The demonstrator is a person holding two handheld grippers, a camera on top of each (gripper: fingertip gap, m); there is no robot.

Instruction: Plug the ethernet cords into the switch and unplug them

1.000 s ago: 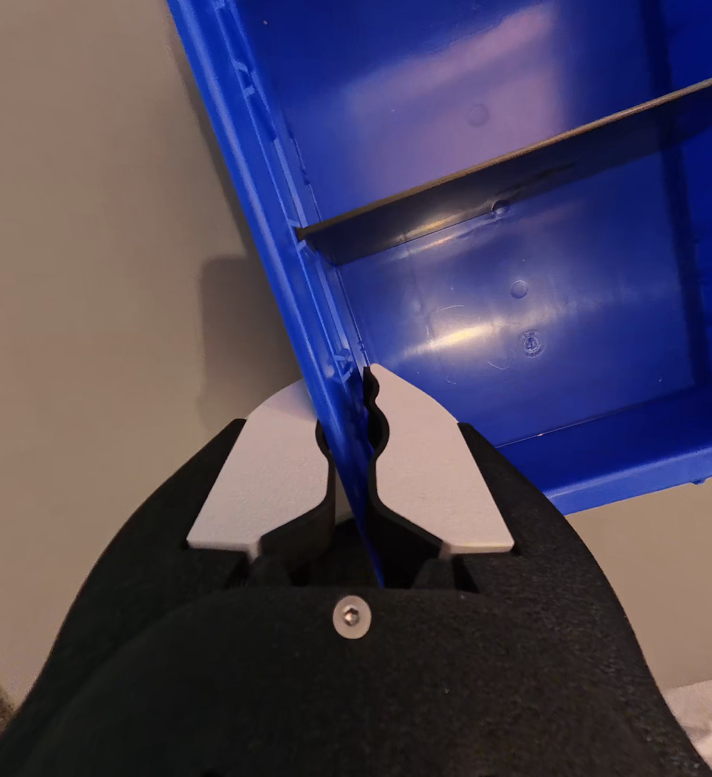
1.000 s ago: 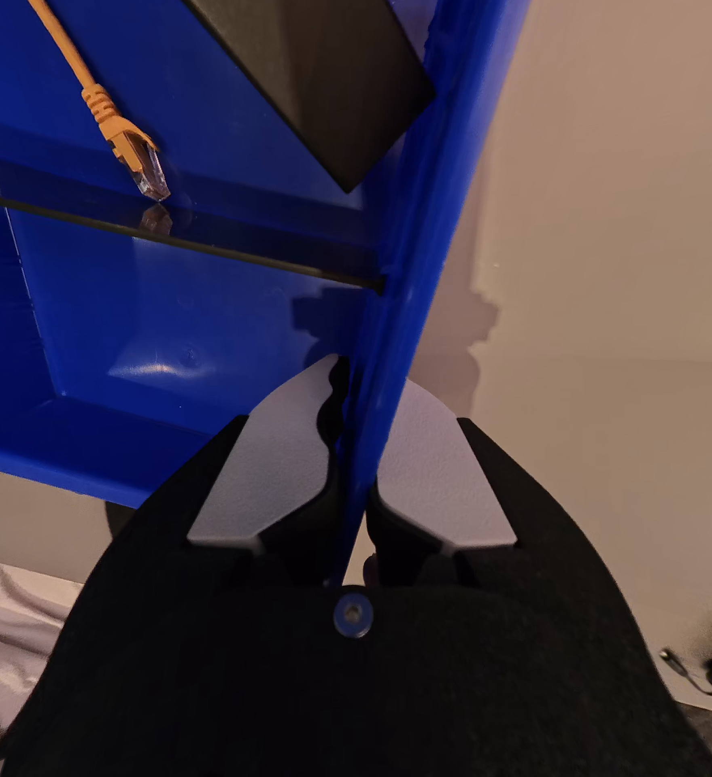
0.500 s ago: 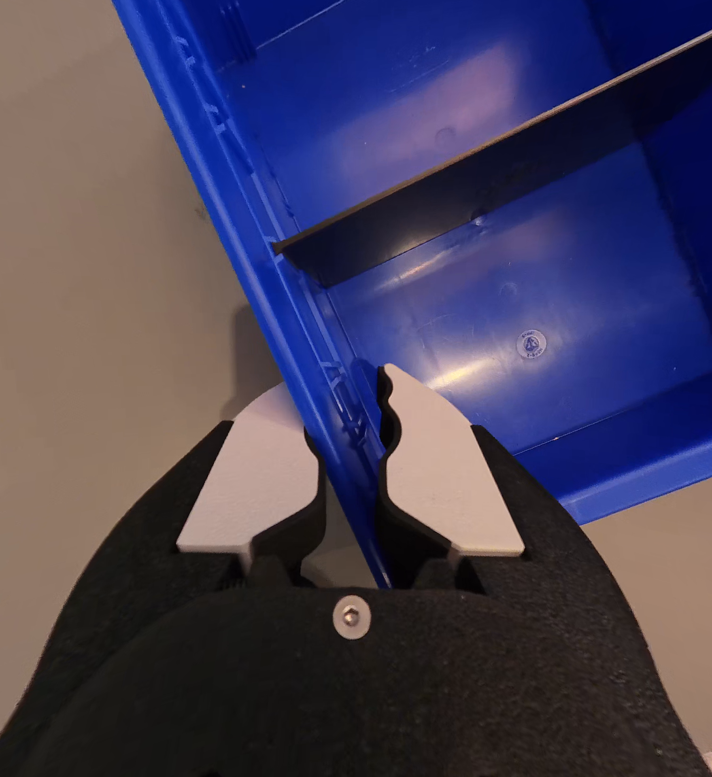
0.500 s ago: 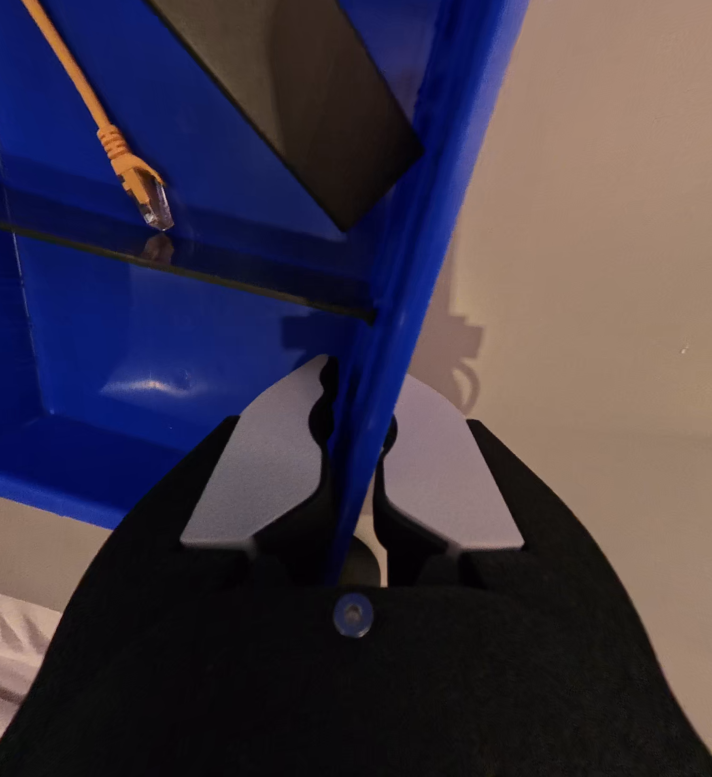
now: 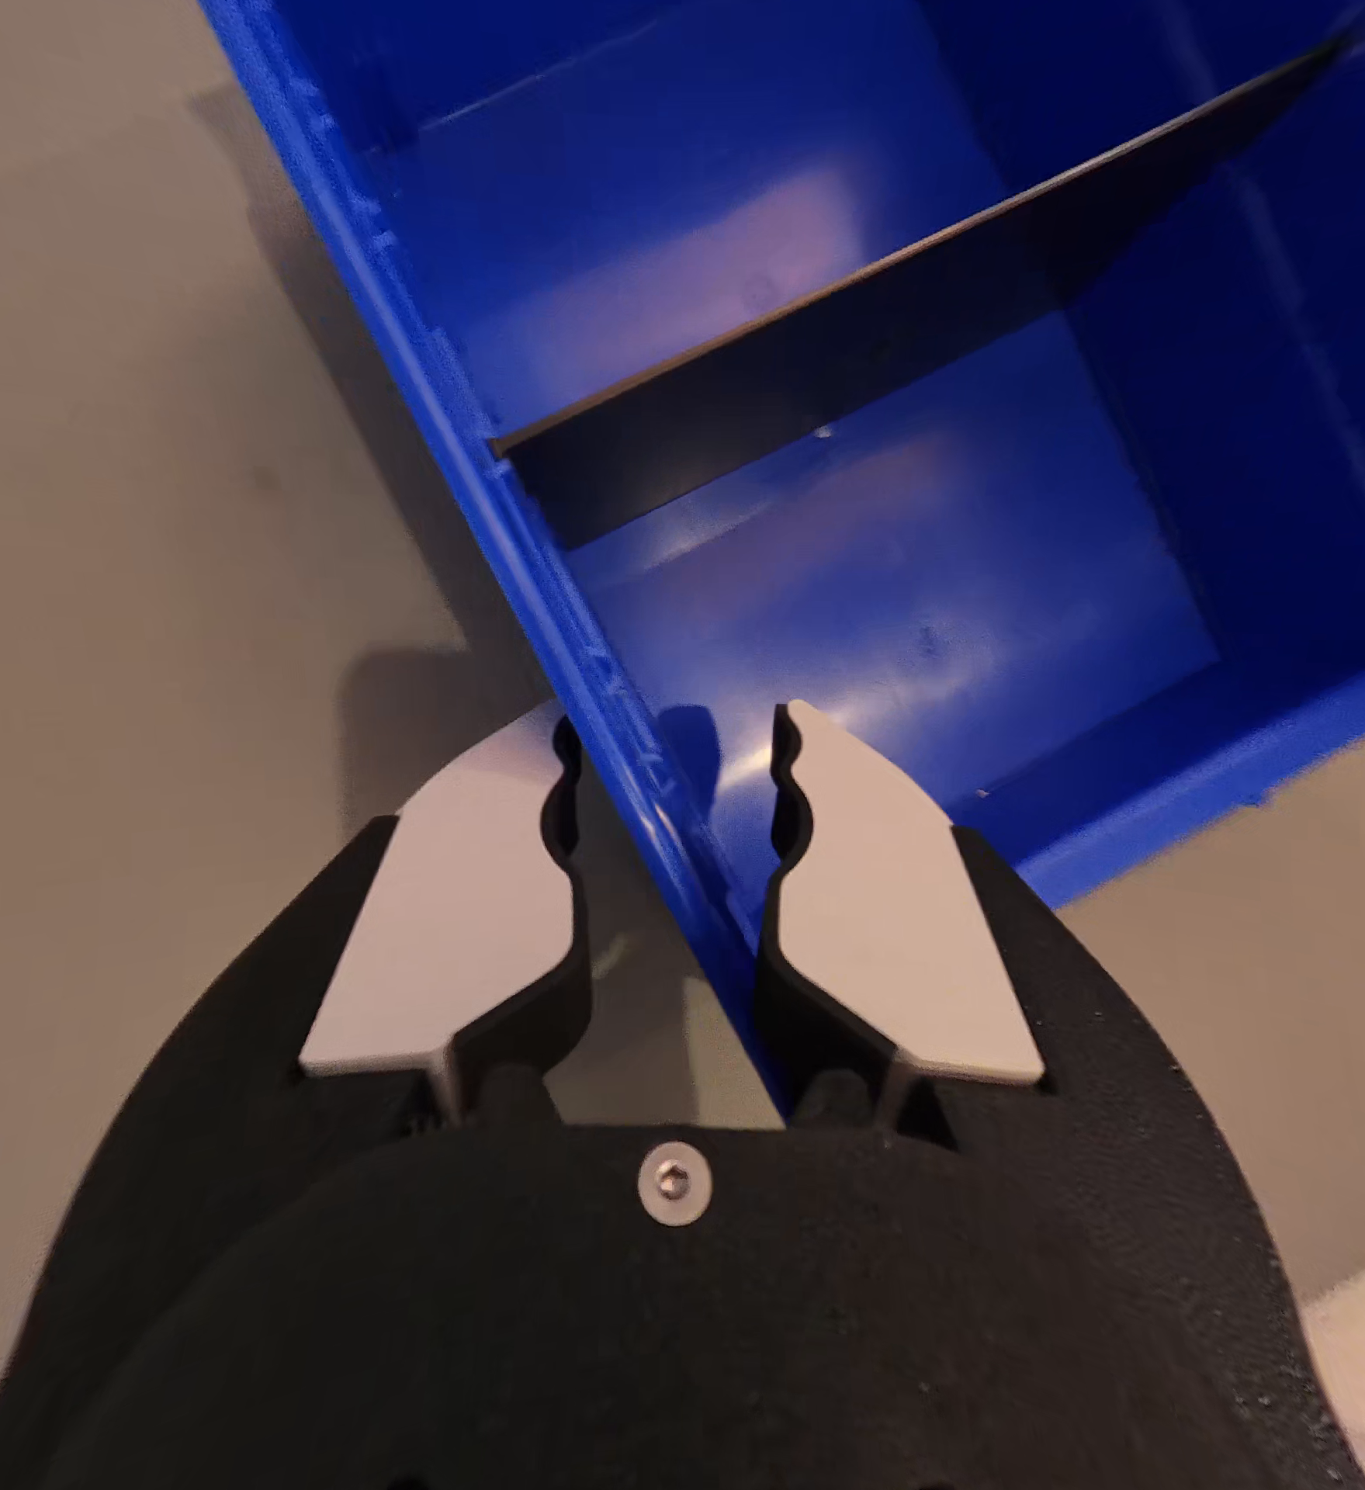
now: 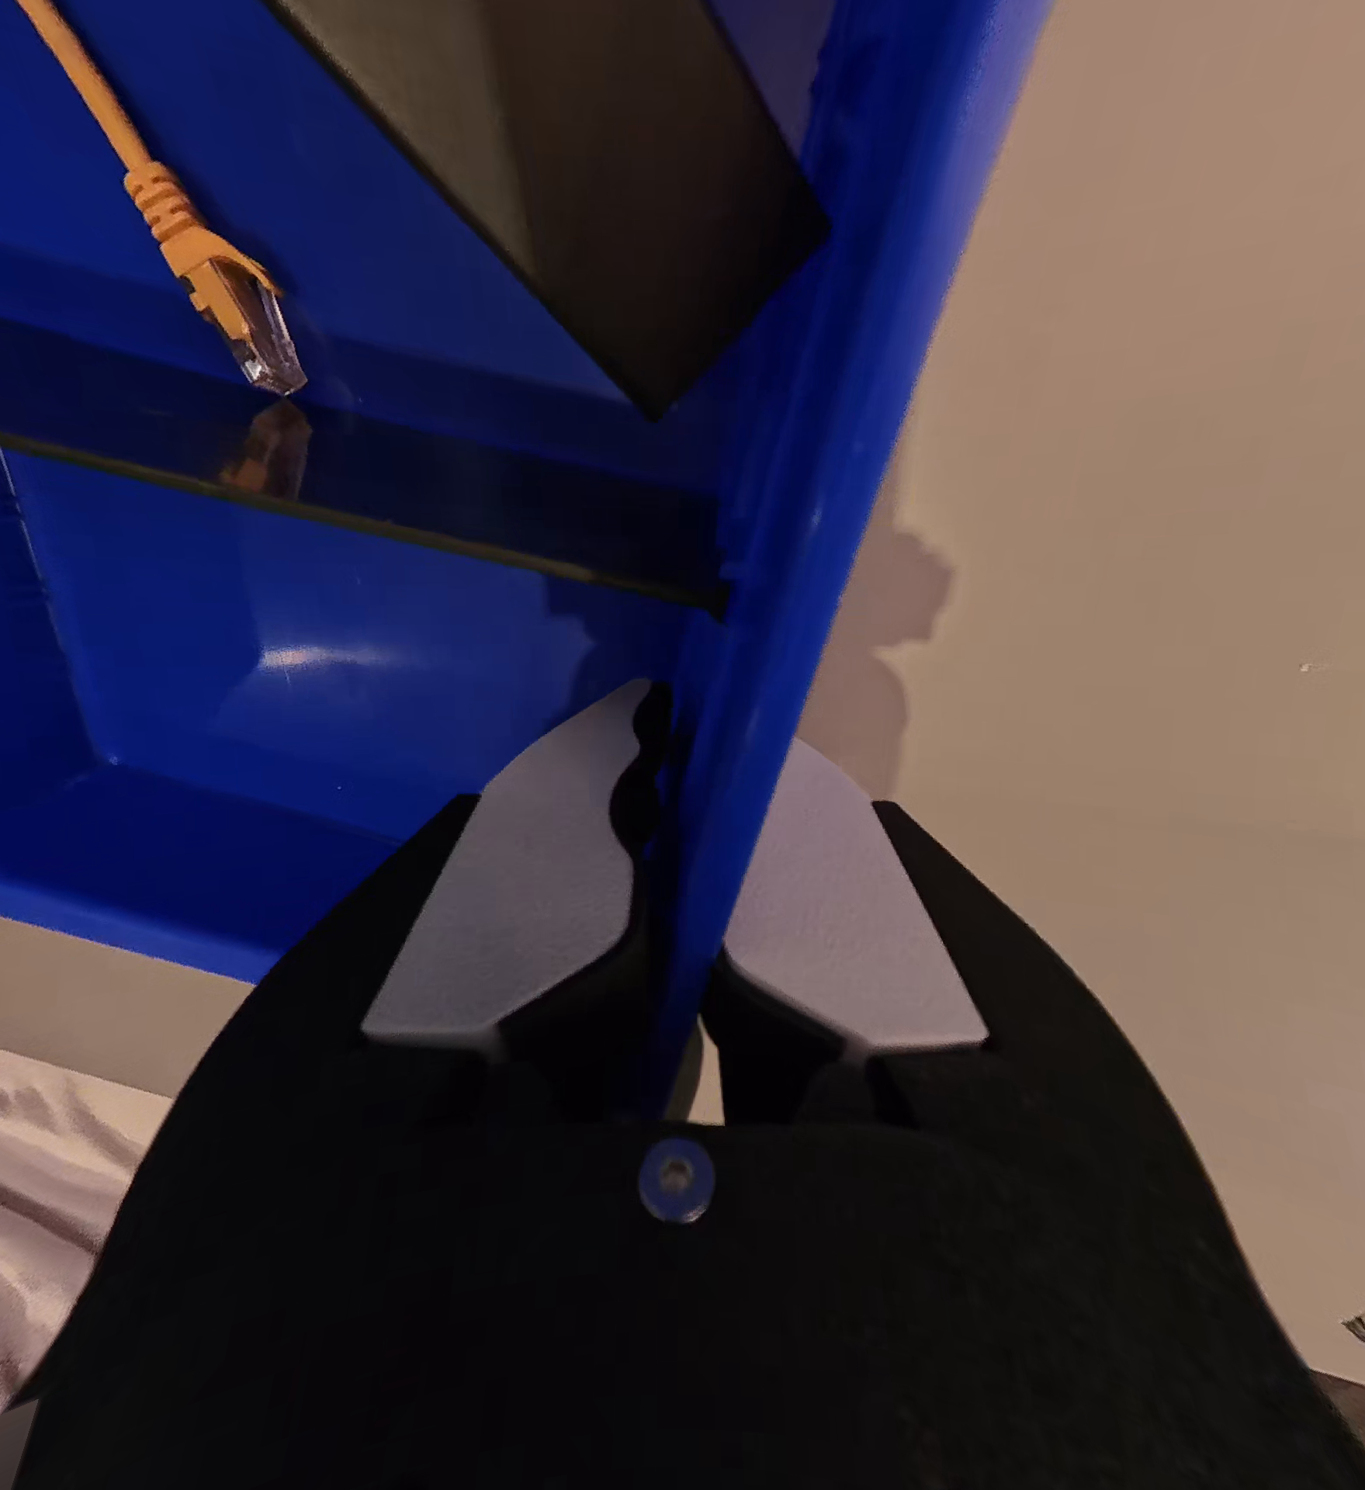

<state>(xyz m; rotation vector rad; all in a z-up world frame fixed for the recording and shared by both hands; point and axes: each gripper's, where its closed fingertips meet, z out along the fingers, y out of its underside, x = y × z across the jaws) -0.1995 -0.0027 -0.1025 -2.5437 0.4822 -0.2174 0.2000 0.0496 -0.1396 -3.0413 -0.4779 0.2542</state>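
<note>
Fingers of the left gripper (image 5: 672, 717) are now standing apart around the bin (image 5: 864, 613) wall, where a second ago they were pinching it; the wall is running between them, touching only the right one. Over on the other side, the right gripper (image 6: 707, 730) is still clamping the opposite wall. Inside, past the black divider (image 6: 501, 524), an orange cord (image 6: 179, 218) is lying loose with its clear plug unplugged, beside a dark slab (image 6: 582, 185) that may be the switch.
</note>
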